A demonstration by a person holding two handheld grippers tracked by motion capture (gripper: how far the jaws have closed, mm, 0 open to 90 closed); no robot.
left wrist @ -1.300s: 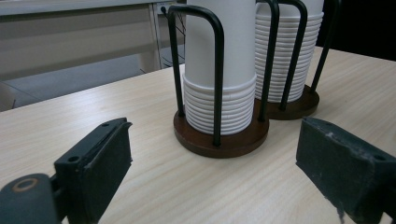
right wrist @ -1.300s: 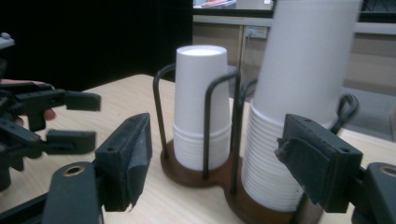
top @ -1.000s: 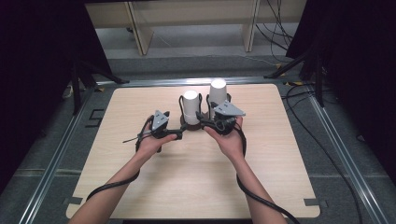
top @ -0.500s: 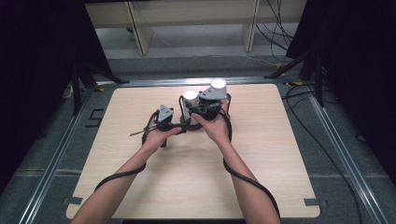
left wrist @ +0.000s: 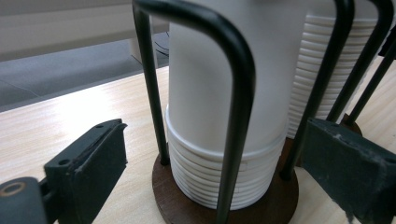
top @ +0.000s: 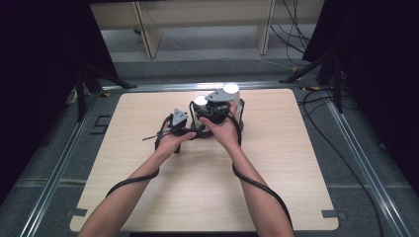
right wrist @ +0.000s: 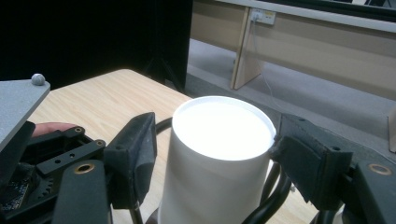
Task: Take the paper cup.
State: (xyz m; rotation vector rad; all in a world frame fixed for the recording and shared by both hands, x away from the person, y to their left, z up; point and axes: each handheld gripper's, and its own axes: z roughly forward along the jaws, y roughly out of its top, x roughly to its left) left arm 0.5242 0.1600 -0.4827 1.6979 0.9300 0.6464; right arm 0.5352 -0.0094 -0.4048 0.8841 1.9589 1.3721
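Two grippers at a wire cup rack on a wooden table

High view: left gripper (top: 184, 120) and right gripper (top: 216, 104) side by side at the rack (top: 238, 114) near the table's (top: 296, 173) far middle; two stacks of white cups (top: 231, 92) upright in it. Left gripper view: jaws apart, either side of the rack's round brown base (left wrist: 163, 193), no pad pressing; cup stack (left wrist: 219, 93) behind black wire loops. Right gripper view: jaws, just closing, flank the top cup (right wrist: 223, 154); right pad at its rim, left pad just clear.

White paper cup stacks (left wrist: 224, 93) stand upright inside a black wire holder (left wrist: 238, 84).
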